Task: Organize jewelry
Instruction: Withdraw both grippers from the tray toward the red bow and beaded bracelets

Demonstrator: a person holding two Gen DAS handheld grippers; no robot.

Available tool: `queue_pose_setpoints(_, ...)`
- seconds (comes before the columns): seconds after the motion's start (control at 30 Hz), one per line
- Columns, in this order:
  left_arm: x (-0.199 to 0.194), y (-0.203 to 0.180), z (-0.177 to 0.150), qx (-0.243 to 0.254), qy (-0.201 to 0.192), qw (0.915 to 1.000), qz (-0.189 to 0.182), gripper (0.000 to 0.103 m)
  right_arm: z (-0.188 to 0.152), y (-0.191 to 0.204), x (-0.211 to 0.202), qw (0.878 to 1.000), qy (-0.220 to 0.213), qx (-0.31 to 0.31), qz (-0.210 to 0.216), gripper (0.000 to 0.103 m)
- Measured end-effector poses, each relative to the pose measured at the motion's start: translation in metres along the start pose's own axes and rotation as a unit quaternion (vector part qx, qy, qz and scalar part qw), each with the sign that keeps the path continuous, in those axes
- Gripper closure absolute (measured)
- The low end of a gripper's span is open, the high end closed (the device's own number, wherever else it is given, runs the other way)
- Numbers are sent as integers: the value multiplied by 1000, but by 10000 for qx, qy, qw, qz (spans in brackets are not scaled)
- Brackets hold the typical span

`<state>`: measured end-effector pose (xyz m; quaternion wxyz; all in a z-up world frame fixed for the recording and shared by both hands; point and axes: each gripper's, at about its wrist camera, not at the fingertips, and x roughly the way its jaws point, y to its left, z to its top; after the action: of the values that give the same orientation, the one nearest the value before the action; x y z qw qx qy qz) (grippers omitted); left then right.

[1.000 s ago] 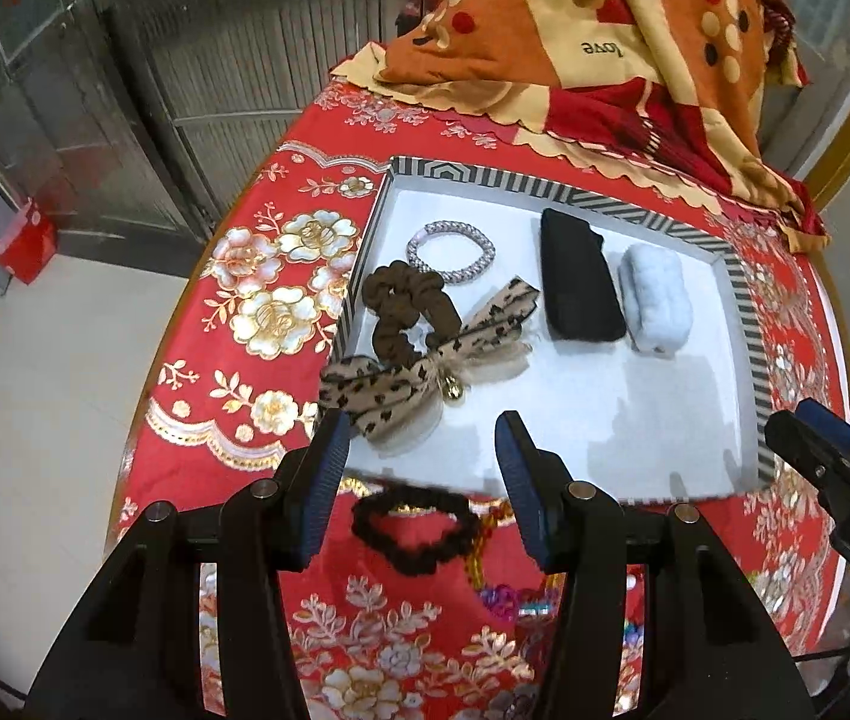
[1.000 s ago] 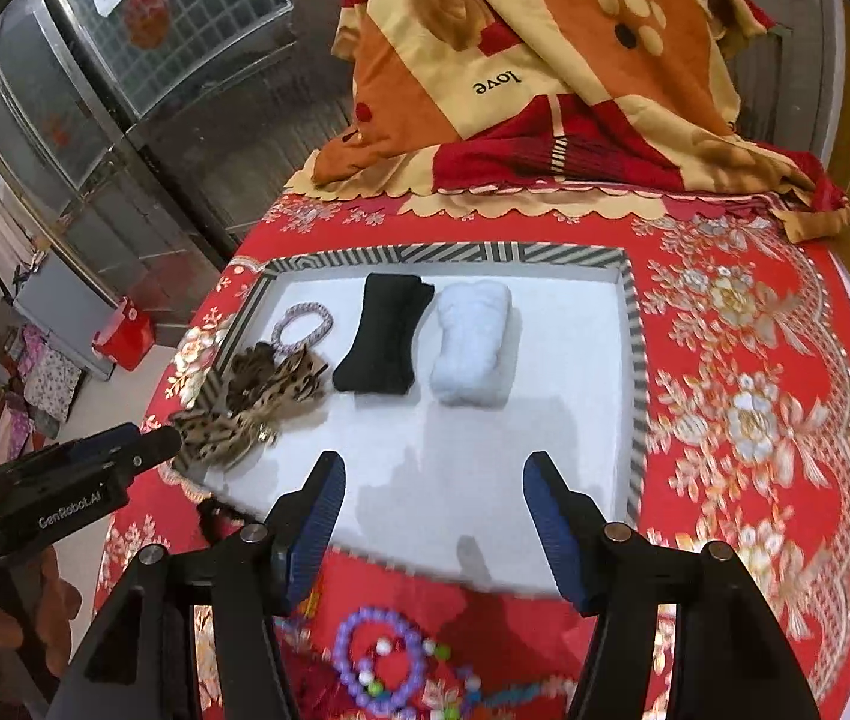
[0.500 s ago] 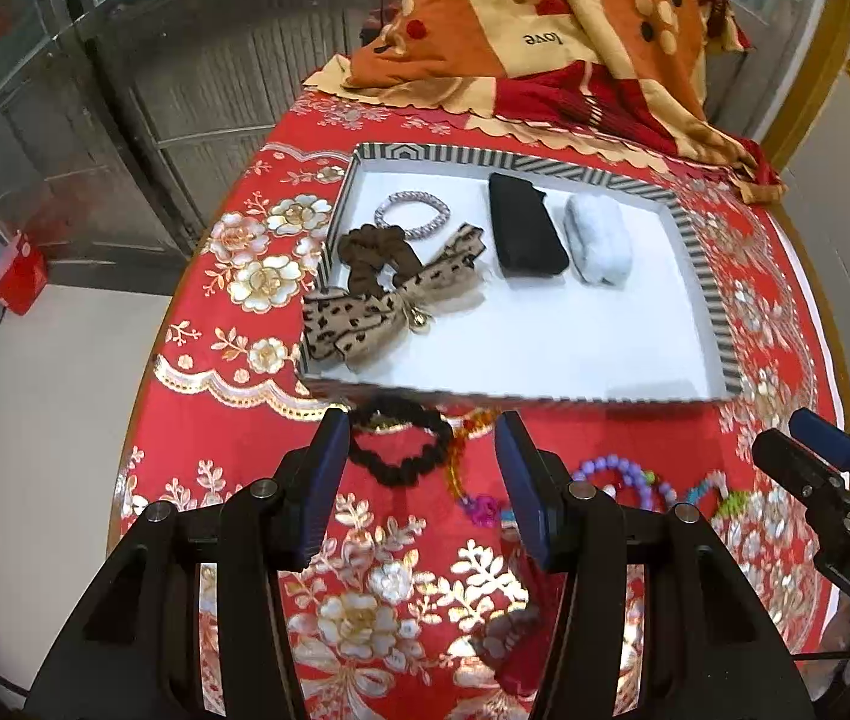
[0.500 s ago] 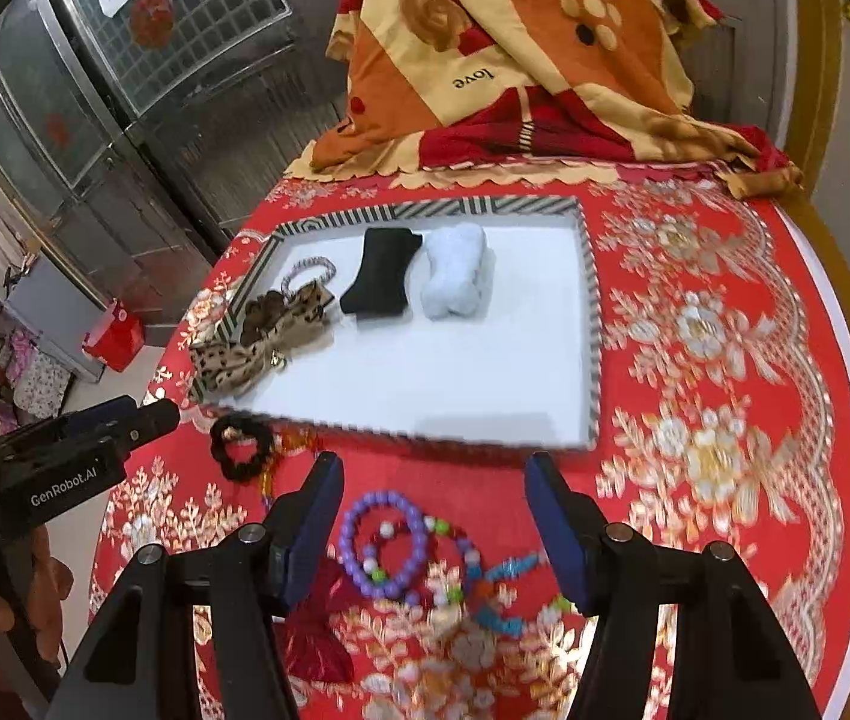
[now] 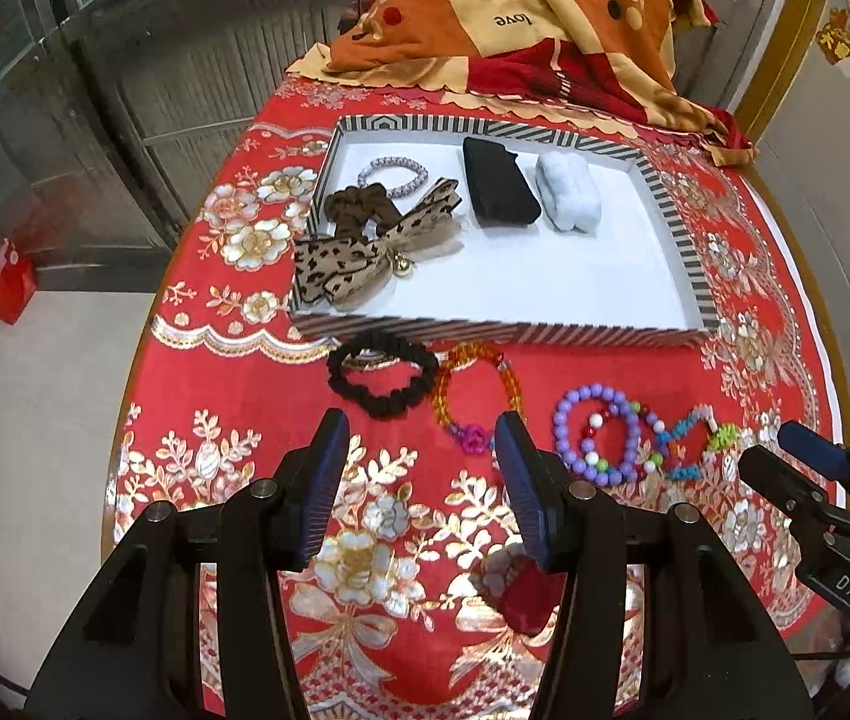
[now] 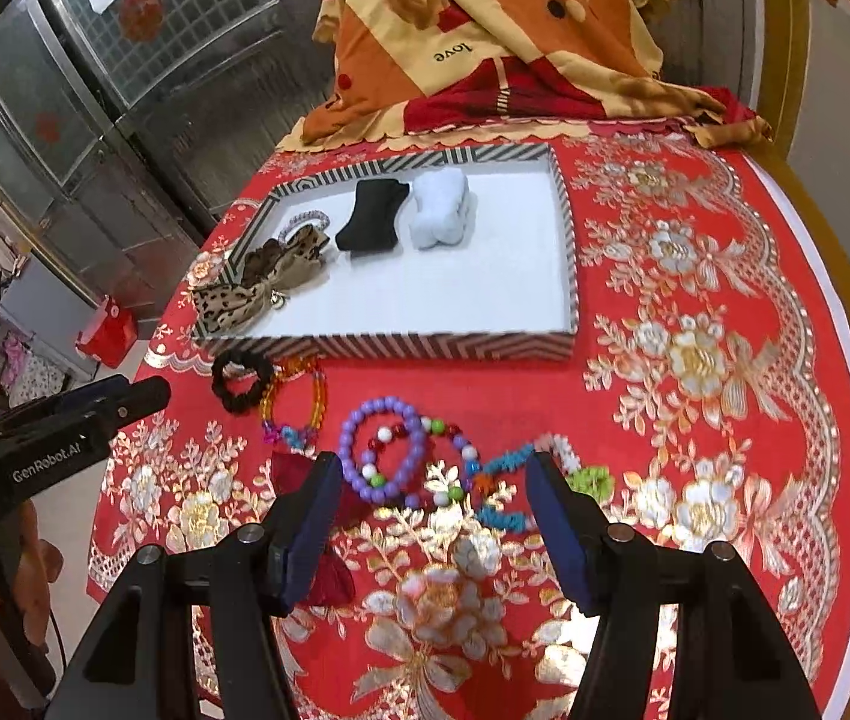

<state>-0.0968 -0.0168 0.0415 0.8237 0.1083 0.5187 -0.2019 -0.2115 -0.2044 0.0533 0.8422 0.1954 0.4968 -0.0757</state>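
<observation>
Striped black-and-white cardboard tray (image 5: 683, 240) sits on your red floral table (image 5: 197, 324), holding a leopard-print fabric bow (image 5: 365, 252), a brown scrunchie (image 5: 359, 207), a silvery beaded ring (image 5: 392, 176), a black velvet cushion (image 5: 500, 189) and a white fluffy cushion (image 5: 566, 192). At the tray's 6 o'clock lie a black scrunchie (image 5: 380, 375), an orange bead bracelet (image 5: 476, 387) and a purple bead bracelet (image 6: 386, 450). Your left gripper (image 5: 422, 474) and right gripper (image 6: 431, 516) gape wide, empty.

We see round table (image 5: 143, 360) under red floral cloth (image 6: 695, 276), metal-grille doors (image 5: 197, 48) behind, pale tiled floor (image 5: 35, 396), folded blanket (image 6: 485, 30).
</observation>
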Motion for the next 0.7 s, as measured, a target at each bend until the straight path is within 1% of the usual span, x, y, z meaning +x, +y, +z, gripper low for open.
queue_pose_setpoints(0.13,-1,12,-8,-52,119,9999,-59,53,-10,-3,-1,10000,58,63,-22,42)
queue_pose_setpoints(0.27,0,26,-18,-84,219,9997,-39,53,-22,-9,-1,9998,146,139,-59,42)
queue_pose_setpoints(0.4,6,41,-29,-243,393,9988,-138,53,-34,-18,1,9993,277,215,-145,42)
queue_pose_setpoints(0.57,12,46,-38,-318,564,9974,-330,53,-43,-30,8,9981,437,374,-201,42)
queue_pose_setpoints(0.7,17,45,-41,-344,693,9960,-443,53,-44,-31,12,9981,473,355,-182,42)
